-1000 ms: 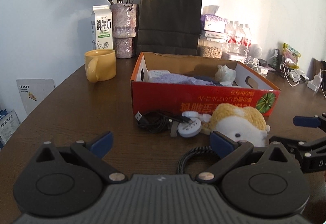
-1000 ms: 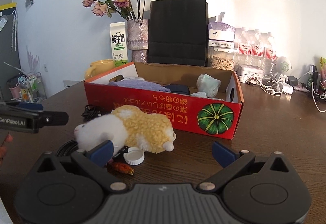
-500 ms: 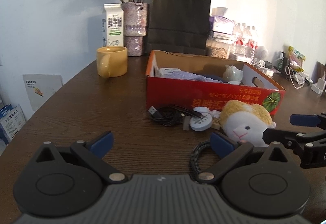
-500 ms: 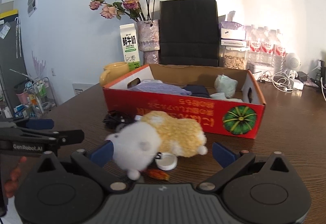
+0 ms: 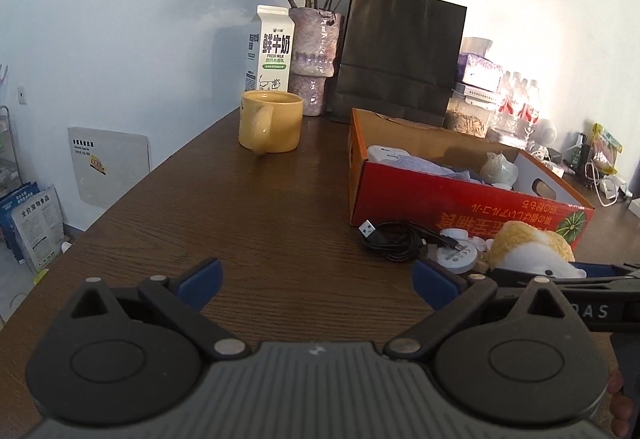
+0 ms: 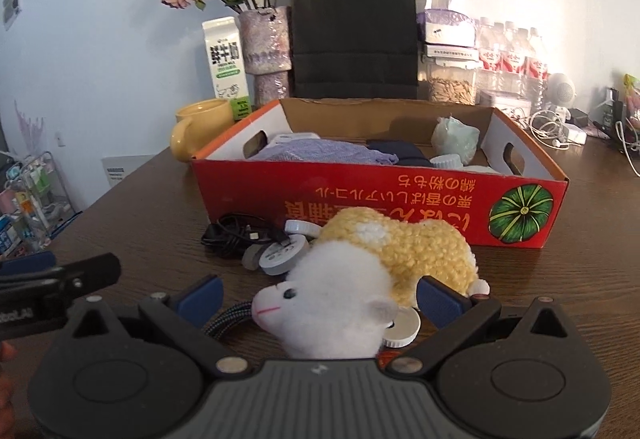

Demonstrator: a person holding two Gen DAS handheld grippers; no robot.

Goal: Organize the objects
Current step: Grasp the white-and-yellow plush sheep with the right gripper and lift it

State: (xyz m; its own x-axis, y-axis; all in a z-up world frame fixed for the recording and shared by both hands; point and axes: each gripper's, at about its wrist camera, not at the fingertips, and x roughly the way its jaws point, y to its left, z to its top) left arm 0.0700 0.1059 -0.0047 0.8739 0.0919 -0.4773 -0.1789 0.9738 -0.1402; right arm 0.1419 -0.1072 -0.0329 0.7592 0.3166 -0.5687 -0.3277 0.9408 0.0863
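Both of my wide-open claws moved: right claw (image 6: 318,299) now sits around the toy sheep (image 6: 360,275), box (image 6: 400,195) at twelve o'clock.

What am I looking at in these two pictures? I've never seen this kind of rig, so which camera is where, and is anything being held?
There is no robot here. A person holds a two-finger gripper in each hand, and each gripper has a fisheye camera looking forward along its fingers. The black shape with blue pads at the bottom of each picture is that gripper itself.

The left wrist view shows the left gripper open over bare table, holding nothing. The right wrist view shows the right gripper, also open, with a plush sheep lying between its fingers; the pads do not look closed on it.

On the table sit a red cardboard box already holding some items, a coiled black cable, small white round lids, a yellow mug, a milk carton, a vase of dried roses and a black paper bag.
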